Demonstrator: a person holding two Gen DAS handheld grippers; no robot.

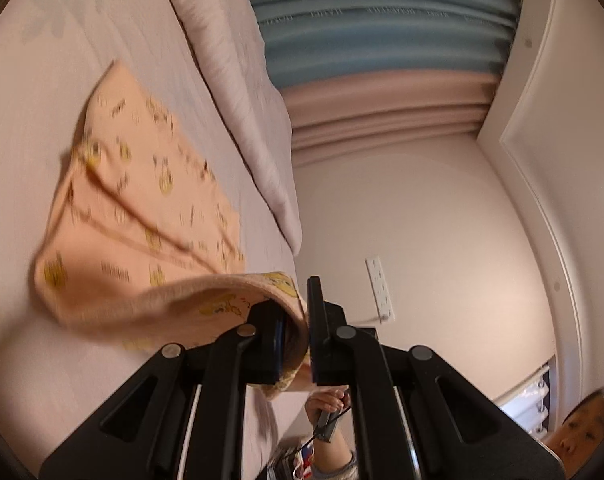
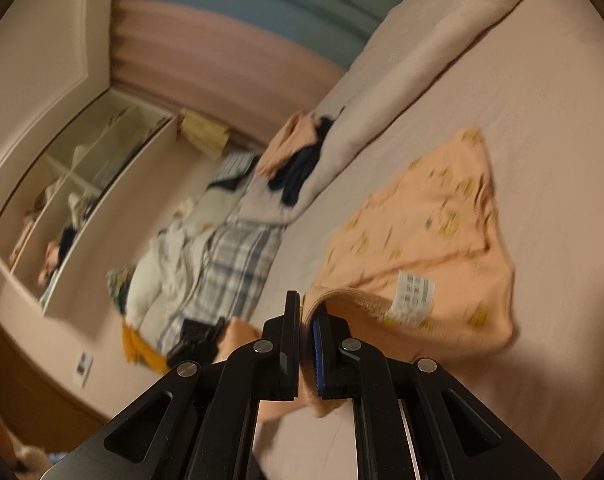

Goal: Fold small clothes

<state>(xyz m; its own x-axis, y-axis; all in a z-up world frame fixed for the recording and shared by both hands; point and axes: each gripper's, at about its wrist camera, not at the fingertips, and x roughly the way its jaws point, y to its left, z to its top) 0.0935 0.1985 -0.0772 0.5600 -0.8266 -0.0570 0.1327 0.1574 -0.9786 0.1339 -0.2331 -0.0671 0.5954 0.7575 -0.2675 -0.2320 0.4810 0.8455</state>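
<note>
Black left tongs [image 1: 297, 332] pinch a ribbed edge of the peach garment [image 1: 141, 208], jaws nearly together, cloth lifted off the pale bed [image 1: 29, 120]. Beyond, a grey quilt [image 1: 237, 92] and a wall socket [image 1: 380, 288].

Right tongs [image 2: 308, 344] likewise clamp a thick hem; only here a white care label [image 2: 414, 296] shows, plus plaid bedding [image 2: 229, 272] far left.
</note>
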